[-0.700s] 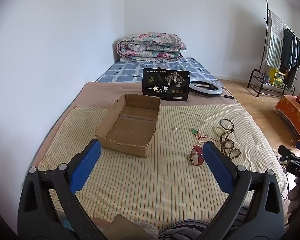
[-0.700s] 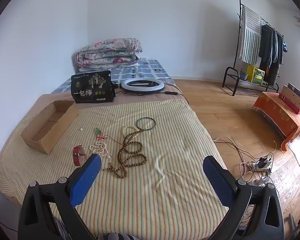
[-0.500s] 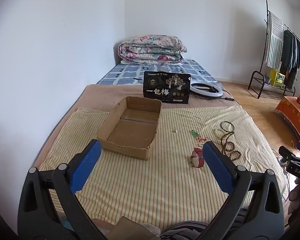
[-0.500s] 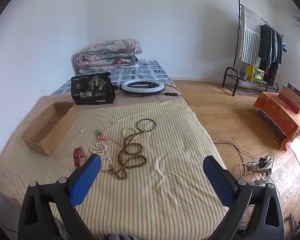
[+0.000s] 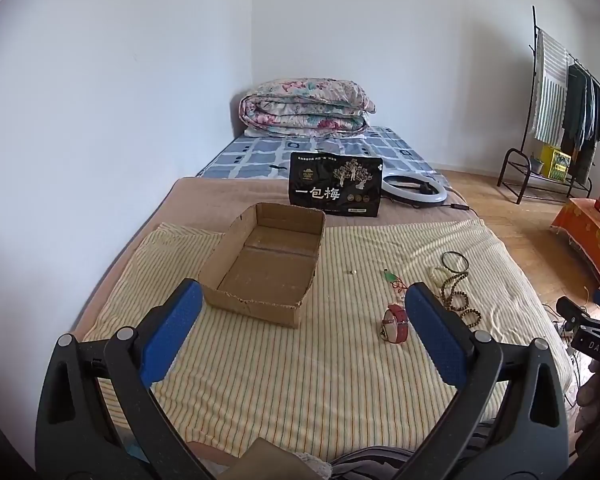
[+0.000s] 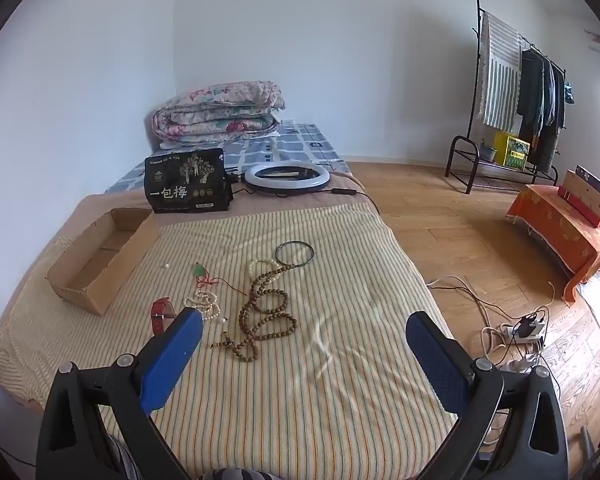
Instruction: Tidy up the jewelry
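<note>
Both my left gripper (image 5: pixel 302 316) and right gripper (image 6: pixel 303 350) stand wide apart, empty, above the striped yellow bedspread (image 6: pixel 320 384); brown wooden bead necklace (image 6: pixel 266 316) beside open cardboard box (image 5: pixel 264 270).

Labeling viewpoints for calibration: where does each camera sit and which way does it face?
Left wrist: on the left gripper, aimed down the bed at the cardboard box; its open blue fingers and a hand at right show.
Right wrist: on the right gripper, aimed at the brown bead strand and floor; open fingers show.
Shared: box, red watch, beads, black bag.
</note>
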